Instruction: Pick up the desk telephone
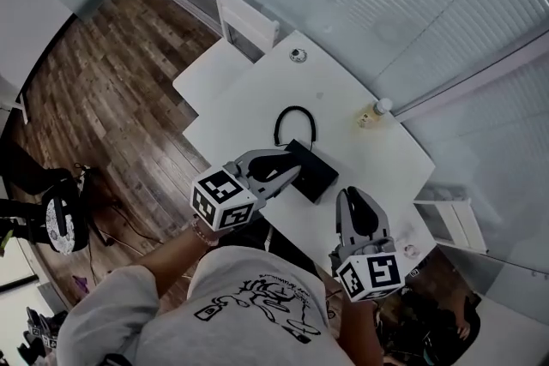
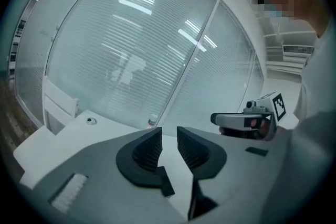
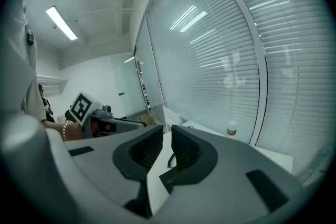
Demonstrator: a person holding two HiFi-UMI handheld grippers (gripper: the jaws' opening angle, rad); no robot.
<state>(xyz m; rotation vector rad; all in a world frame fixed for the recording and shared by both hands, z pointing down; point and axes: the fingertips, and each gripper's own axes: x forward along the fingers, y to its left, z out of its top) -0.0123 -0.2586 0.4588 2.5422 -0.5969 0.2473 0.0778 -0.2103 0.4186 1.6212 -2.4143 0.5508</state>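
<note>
Desk telephone point(image 1: 313, 176): lay flat on white table point(image 1: 343, 90), at tips of left gripper point(image 1: 287, 171). Left gripper: held slightly spread, empty. Right gripper point(image 1: 353, 200): pressed together, empty, near telephone.

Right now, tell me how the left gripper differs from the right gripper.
The left gripper has its jaws slightly apart; the right gripper has them all but shut. In the head view the left gripper's tips hang over the near edge of the phone; the right gripper hangs over the bare table beside the phone. Both are empty.
</note>
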